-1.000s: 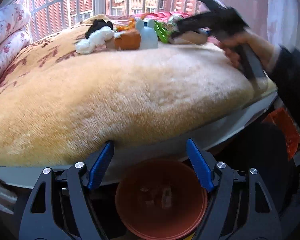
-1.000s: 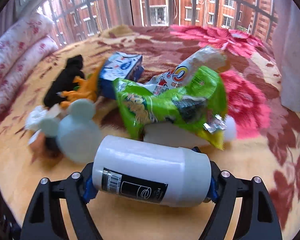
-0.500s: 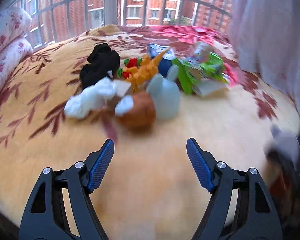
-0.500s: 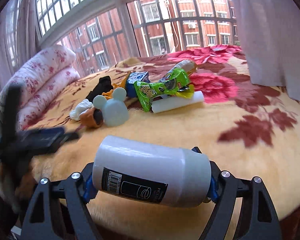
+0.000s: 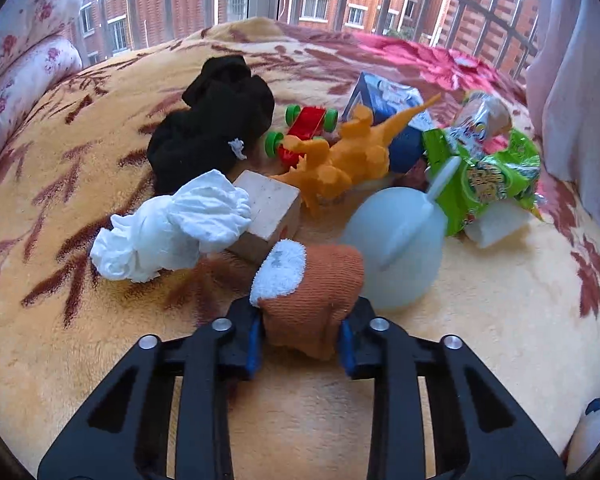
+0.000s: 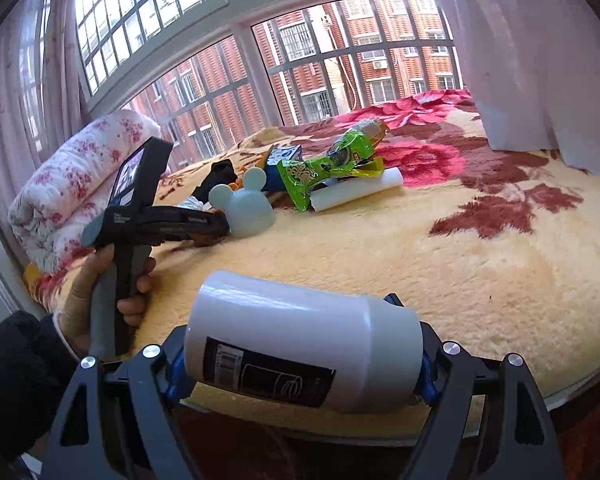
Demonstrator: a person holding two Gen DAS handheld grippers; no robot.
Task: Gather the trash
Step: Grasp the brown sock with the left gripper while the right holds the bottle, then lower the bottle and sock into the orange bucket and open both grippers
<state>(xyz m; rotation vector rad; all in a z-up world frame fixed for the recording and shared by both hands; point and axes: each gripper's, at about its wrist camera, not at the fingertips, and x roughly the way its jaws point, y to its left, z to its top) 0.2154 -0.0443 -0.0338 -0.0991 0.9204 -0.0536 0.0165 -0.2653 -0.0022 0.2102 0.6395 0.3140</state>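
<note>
- The left gripper (image 5: pixel 300 346) is closed narrow around a brown sock (image 5: pixel 312 304) with a white cuff; the blue pads press on the two sides of its lower part.
- The sock stands directly ahead of this gripper, between the fingers, and its white cuff leans up and to the left. Its base seems to rest on the blanket (image 5: pixel 500 340).
- The rest of the pile lies farther ahead of the left gripper: a white tissue (image 5: pixel 172 228) ahead-left, a pale blue mouse-ear cover (image 5: pixel 400 248) ahead-right and touching the sock, and a green snack bag (image 5: pixel 484 176) beyond it to the right.
- The right gripper (image 6: pixel 300 372) holds a white bottle (image 6: pixel 300 352) crosswise, its long axis running from finger to finger.
- From the right gripper the pile is well apart, ahead and a little left, so the left gripper is clearly the nearer one.
- Judgement: the next move depends on lifting the sock straight back and up. The cover leans against it, so this could tip or roll.
- No bin is visible in either view.
</note>
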